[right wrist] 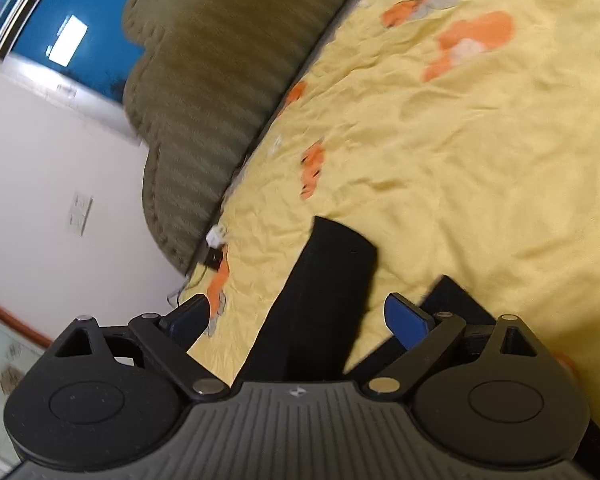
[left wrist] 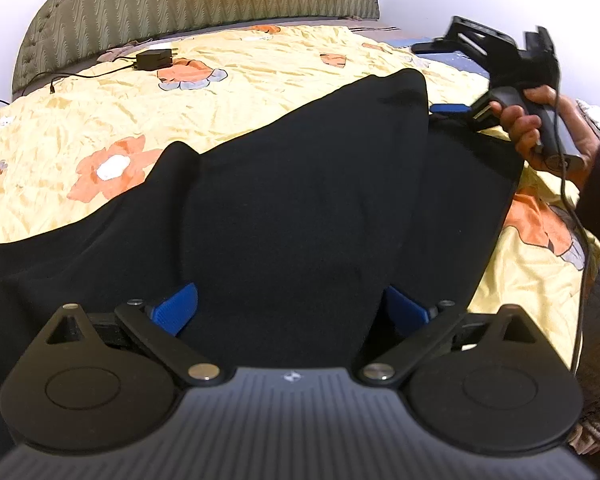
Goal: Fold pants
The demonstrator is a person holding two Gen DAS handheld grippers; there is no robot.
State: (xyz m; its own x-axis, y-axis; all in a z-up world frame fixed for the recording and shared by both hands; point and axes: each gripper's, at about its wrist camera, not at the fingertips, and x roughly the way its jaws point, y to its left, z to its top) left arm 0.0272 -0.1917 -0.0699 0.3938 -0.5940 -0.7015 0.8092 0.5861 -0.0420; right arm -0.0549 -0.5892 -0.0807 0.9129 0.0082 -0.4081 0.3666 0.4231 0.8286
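Black pants [left wrist: 300,184] lie spread on a yellow flowered bedsheet [left wrist: 260,64], with a pointed corner toward the headboard. My left gripper [left wrist: 292,306] hovers at their near edge, open, its blue fingers [left wrist: 180,308] wide apart with cloth bulging between them. At the pants' far right edge a hand [left wrist: 520,124] holds my right gripper, one blue finger [left wrist: 448,109] showing. In the right wrist view, my right gripper [right wrist: 300,318] is open. A black strip of pants [right wrist: 324,292] runs between its fingers, and neither pad touches it.
A black power adapter [left wrist: 154,59] with its cable lies near the olive padded headboard [left wrist: 204,0]. The bed's edge drops off at the right [left wrist: 596,288]. A wall socket [right wrist: 79,212] and a small white plug [right wrist: 216,236] sit by the headboard.
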